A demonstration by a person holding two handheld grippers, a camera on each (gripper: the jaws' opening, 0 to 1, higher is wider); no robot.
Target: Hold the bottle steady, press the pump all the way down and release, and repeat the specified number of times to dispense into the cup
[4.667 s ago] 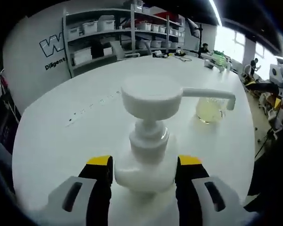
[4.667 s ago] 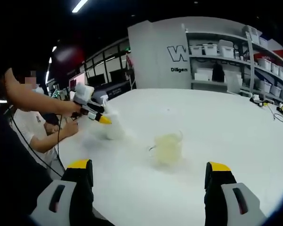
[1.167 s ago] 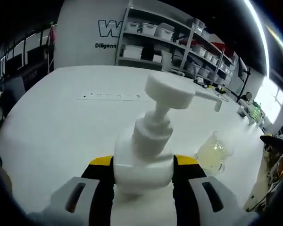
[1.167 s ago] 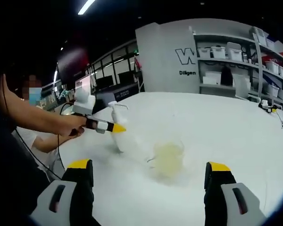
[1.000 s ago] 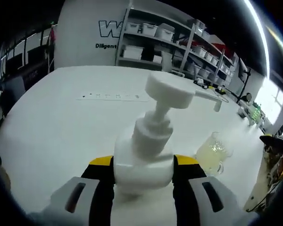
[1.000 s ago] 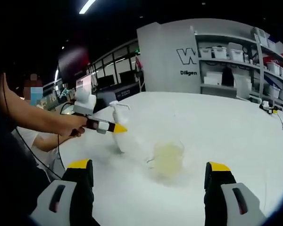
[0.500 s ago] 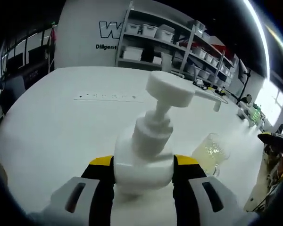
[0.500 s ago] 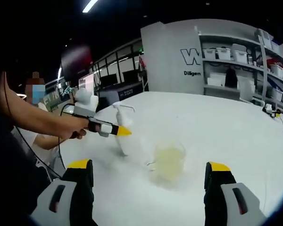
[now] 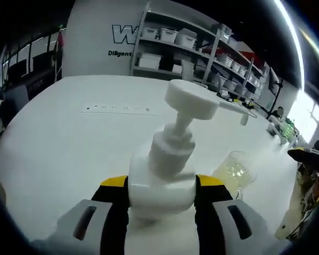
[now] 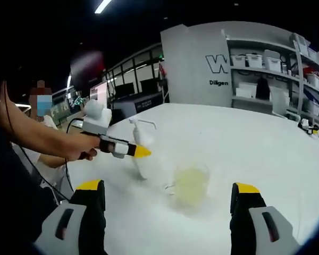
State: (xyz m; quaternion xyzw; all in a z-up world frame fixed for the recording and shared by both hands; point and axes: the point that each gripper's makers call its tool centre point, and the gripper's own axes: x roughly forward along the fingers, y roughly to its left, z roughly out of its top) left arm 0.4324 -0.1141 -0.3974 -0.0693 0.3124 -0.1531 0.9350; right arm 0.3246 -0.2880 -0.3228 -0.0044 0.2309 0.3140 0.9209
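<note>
Wall lettering reads "Diligen"; left gripper (image 9: 161,194) pinches the bottle (image 9: 162,178), right gripper (image 10: 169,199) spread wide.

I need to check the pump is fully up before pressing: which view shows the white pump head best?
The left gripper view: the white pump head sits close and sharp, raised on its stem above the white bottle between the jaws. The right gripper view shows it small, distant and blurred.
</note>
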